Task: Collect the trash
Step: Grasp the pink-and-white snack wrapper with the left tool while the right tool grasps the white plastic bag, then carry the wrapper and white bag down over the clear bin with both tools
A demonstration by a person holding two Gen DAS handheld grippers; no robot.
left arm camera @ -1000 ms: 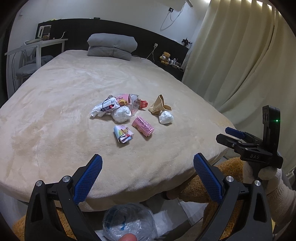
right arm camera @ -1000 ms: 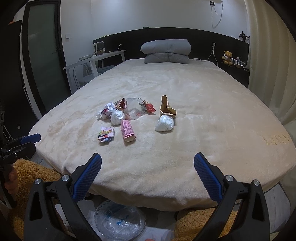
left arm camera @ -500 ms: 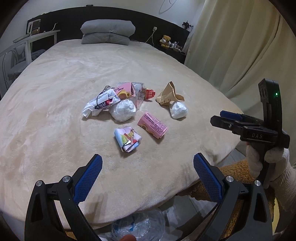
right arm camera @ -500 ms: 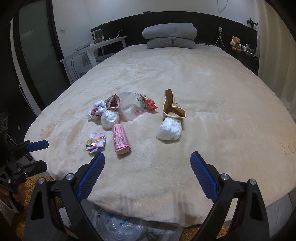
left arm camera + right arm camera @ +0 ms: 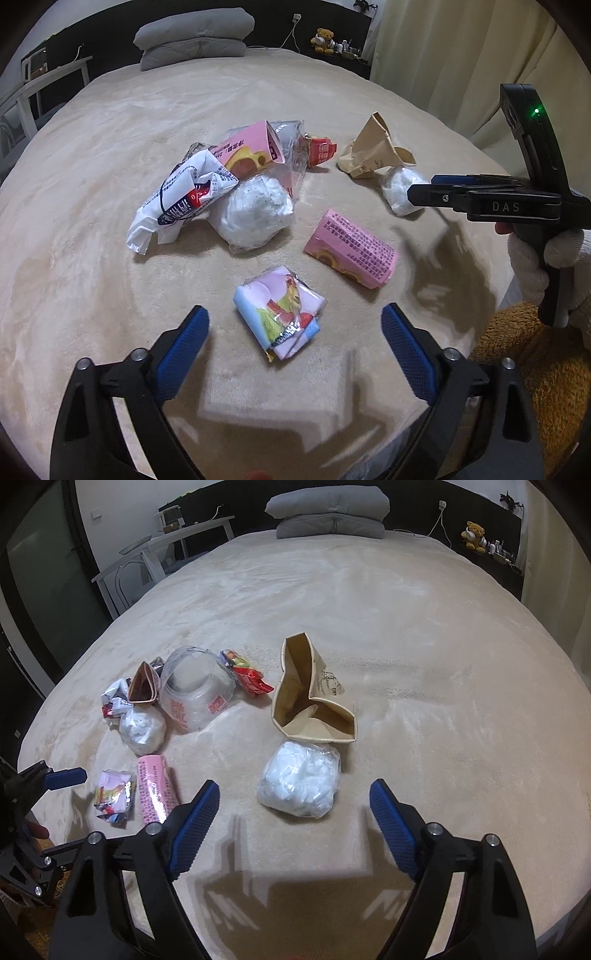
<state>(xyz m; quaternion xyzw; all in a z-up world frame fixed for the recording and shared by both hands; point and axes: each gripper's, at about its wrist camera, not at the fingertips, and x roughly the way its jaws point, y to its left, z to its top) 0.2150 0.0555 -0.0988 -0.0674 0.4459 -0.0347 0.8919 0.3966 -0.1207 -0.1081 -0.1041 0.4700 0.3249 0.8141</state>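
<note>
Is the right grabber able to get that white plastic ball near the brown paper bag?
Probably yes. The white plastic ball lies just ahead of the right gripper, whose jaws are closing with nothing between them yet.

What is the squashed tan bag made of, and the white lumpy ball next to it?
The squashed tan bag looks like matte brown paper: stiff creases, folded open mouth. The white lumpy ball seems to be crumpled tissue or paper wrapped in thin clear plastic, since its surface is shiny and wrinkled; what is inside is hard to tell.
</note>
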